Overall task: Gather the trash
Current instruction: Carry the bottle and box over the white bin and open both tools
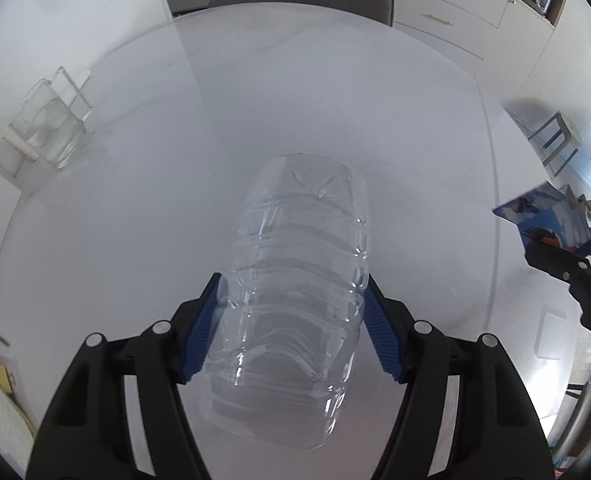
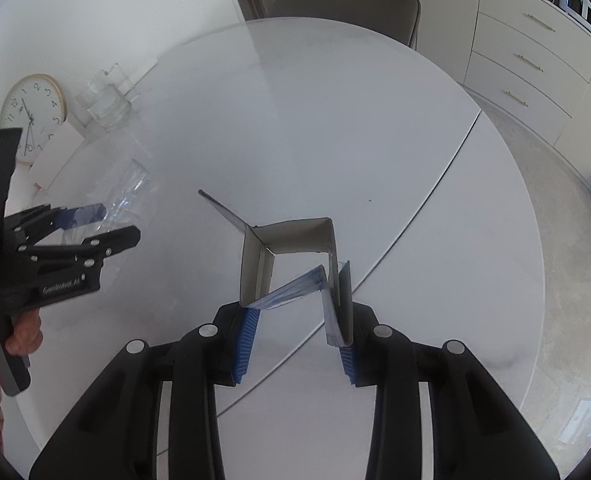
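Plastic bottle [image 1: 295, 280] clamped in left hand-held gripper [image 1: 293, 328]; right hand-held gripper [image 2: 295, 336] grips opened carton [image 2: 291, 260].

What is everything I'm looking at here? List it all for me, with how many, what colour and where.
Crumpled clear plastic bottle: one, transparent, held between the left gripper's fingers above the table.
Opened cardboard carton: one, grey inside with blue print outside, held between the right gripper's fingers.
Round white table: one, white, under both grippers.
Clear glass container: one, transparent, far left part of the table.
Round wall clock: one, white face with pale rim, leaning at the table's left edge.
Grey chair: one, at the table's far side.
Drawer cabinet: one, cream, right background.
Left gripper: one, black with blue pads, shut on the bottle.
Right gripper: one, black with blue pads, shut on the carton.
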